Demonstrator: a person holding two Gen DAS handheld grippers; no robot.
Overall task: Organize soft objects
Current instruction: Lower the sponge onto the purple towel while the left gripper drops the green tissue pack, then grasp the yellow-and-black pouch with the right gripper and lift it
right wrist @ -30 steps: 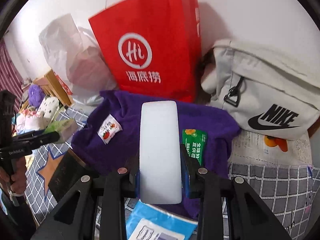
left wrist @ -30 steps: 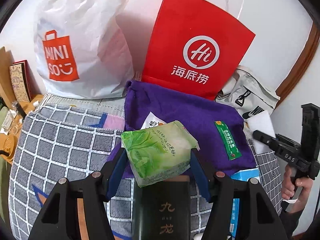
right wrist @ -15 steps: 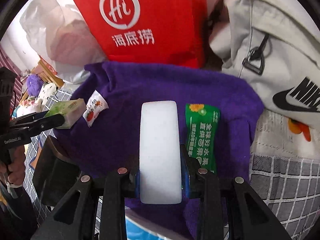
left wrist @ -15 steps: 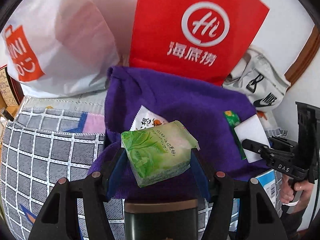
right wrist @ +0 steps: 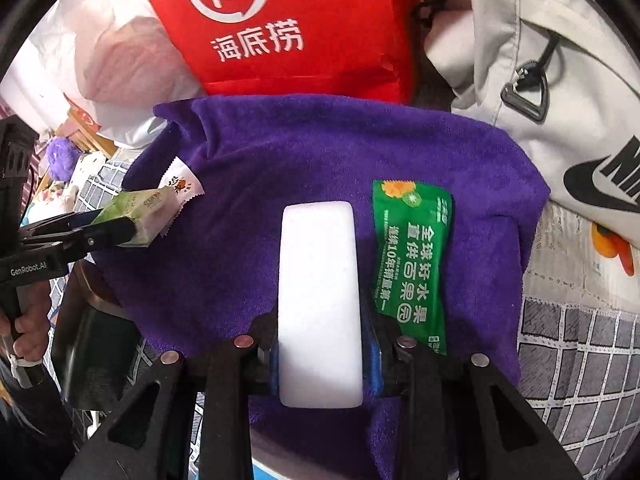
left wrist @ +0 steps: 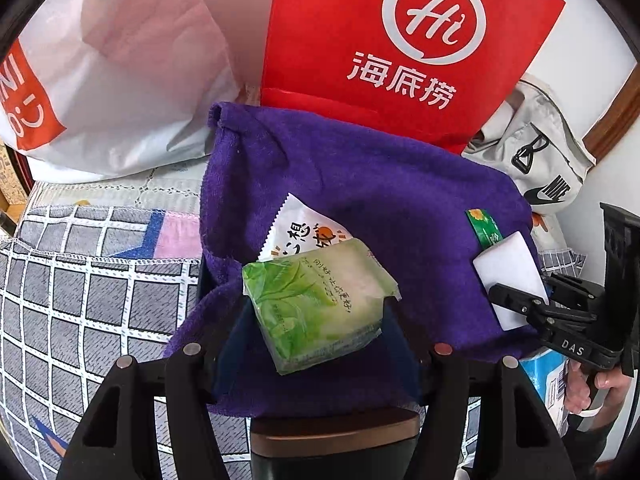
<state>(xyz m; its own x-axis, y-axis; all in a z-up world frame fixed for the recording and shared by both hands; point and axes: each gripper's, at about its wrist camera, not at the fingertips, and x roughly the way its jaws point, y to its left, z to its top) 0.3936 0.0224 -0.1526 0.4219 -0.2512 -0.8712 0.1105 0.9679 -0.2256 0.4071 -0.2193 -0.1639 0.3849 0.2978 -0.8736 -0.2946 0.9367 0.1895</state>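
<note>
So both grippers are parked low over the purple towel (left wrist: 360, 184), which looks like the collecting spot for the soft stuff, since 2 packets already lie flat on it. The left gripper (left wrist: 316, 320) has the green tissue pack (left wrist: 316, 304) between its fingers, tilted, its far end overlapping the white snack packet (left wrist: 298, 232) at about 11 o'clock from it. The pads look close against the pack's sides, so I'd call it a light grasp, soft enough not to crush it.

The right gripper (right wrist: 320, 344) has the white sponge block (right wrist: 318, 296) standing lengthwise between its fingers, and its jaws are opening right now; the pads still seem to touch the block. My guess is that's the let-go, dropping the sponge just beside the green fruit packet (right wrist: 412, 256) at its 3 o'clock so things line up side by side.

Behind the towel, at 12 o'clock, the red paper bag (right wrist: 288, 20) leans on the wall, with a white plastic bag (left wrist: 120, 80) at 10 and a grey sling bag (right wrist: 560, 80) at 2. They kind of fence the towel in.
</note>
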